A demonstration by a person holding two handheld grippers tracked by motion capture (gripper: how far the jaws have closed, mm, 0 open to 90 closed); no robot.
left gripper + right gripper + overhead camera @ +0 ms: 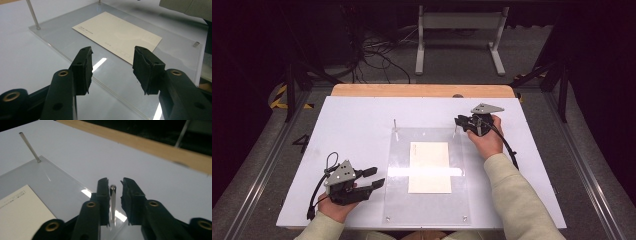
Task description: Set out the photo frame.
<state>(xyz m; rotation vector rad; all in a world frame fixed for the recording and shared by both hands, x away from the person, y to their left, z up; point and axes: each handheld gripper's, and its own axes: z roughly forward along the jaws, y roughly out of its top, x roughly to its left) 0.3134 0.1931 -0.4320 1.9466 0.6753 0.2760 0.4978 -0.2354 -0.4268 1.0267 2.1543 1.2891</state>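
The right gripper (115, 185) stands in the lower middle of the right gripper view, its jaws narrow on both sides of a thin metal pin (112, 202). One jaw is just beside the pin and a small gap shows on the other side, so the pads do not press it yet. In the high view this gripper (460, 121) is at the upper right corner of the clear plate (427, 210). The left gripper (112, 67) is about half open with nothing between its jaws, near the plate's left edge at the lower left of the high view.

I think the smooth, round pin can slip from the pads or bend if the jaws close off centre. A sideways pull could also shift the glossy acrylic plate on the white table (352, 125).

The cream card (430, 166) is flat, matte and rectangular. It lies in the middle of the plate. A second pin (395, 126) stands upright at the upper left corner.
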